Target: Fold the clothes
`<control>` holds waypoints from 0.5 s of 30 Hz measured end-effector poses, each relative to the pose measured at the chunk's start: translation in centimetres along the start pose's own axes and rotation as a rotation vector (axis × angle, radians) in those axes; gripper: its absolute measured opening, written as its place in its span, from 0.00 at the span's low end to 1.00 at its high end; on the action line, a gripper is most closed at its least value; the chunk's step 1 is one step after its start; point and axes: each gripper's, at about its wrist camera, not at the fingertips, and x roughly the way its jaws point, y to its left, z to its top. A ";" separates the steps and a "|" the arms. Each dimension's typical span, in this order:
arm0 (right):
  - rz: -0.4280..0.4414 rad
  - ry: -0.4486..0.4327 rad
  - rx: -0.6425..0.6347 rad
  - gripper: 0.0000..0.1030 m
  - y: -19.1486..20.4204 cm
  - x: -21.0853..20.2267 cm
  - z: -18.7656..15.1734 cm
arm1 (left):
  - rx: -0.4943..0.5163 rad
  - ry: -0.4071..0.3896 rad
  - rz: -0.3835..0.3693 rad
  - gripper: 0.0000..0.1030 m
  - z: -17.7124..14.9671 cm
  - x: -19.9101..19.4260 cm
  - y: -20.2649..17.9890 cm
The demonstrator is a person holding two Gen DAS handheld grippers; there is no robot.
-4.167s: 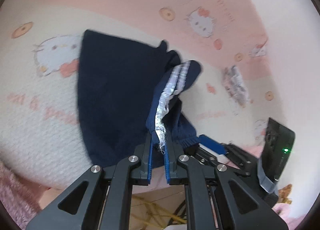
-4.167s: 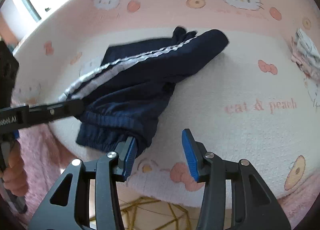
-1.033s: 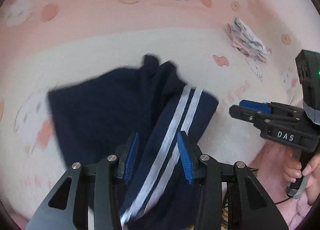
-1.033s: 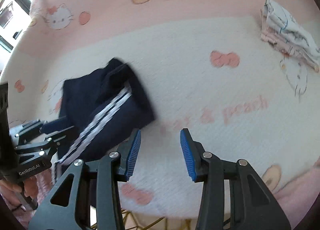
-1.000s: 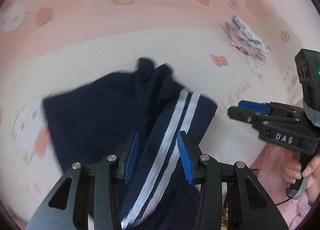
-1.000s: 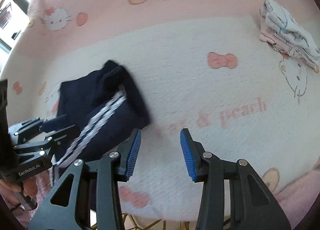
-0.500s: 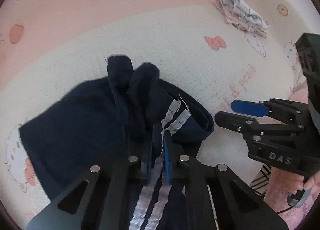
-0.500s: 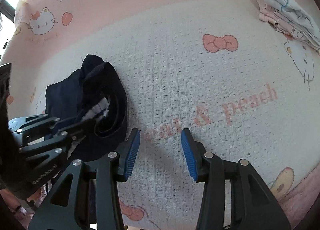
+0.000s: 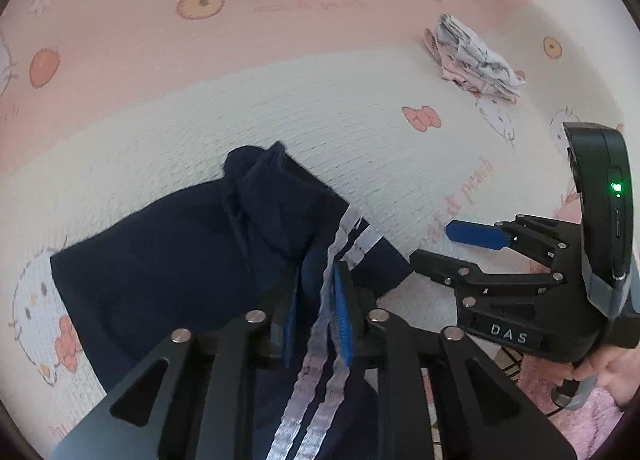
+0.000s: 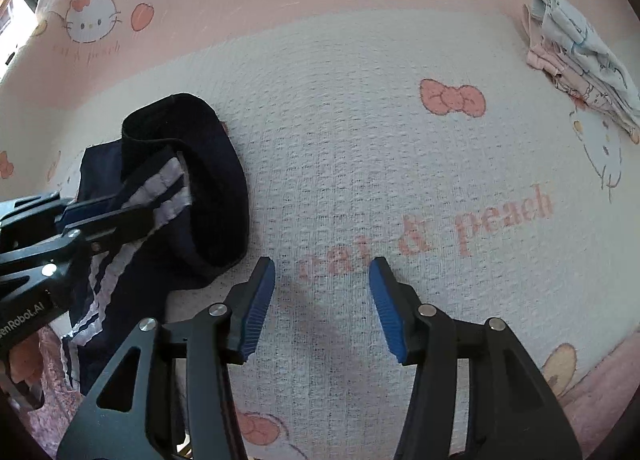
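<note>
Navy track pants with two white side stripes (image 9: 168,260) lie bunched on the pink and cream Hello Kitty blanket (image 9: 320,131). My left gripper (image 9: 316,292) is shut on the striped edge of the pants, which runs back between its fingers. In the right wrist view the pants (image 10: 208,187) lie at the left, with the left gripper (image 10: 120,211) clamped on the stripes. My right gripper (image 10: 322,288) is open and empty, low over bare blanket just right of the pants. It also shows in the left wrist view (image 9: 452,244).
A small folded stack of pale printed clothes (image 10: 580,51) lies at the far right of the blanket, also in the left wrist view (image 9: 472,55). The blanket's front edge drops off below the grippers, with pink fluffy fabric (image 9: 580,420) beside it.
My left gripper was open over the striped leg a second ago and has closed on it. Both grippers have moved forward over the blanket. The right gripper stays open.
</note>
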 end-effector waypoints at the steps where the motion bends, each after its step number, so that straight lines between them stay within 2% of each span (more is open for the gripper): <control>1: 0.008 -0.001 0.011 0.50 -0.2 -0.1 0.0 | 0.011 -0.003 -0.002 0.27 0.1 0.0 -0.3; 6: 0.066 -0.013 0.061 0.50 -0.9 -0.4 -0.1 | 0.061 -0.028 0.011 0.29 -0.5 -1.4 -1.5; 11: 0.171 -0.007 0.104 0.50 -1.0 -0.7 -0.1 | 0.096 -0.022 -0.031 0.29 -1.4 -2.4 -2.3; 15: 0.169 0.030 0.102 0.50 -1.6 -0.7 -0.8 | 0.094 -0.005 -0.086 0.29 -1.2 -2.1 -2.7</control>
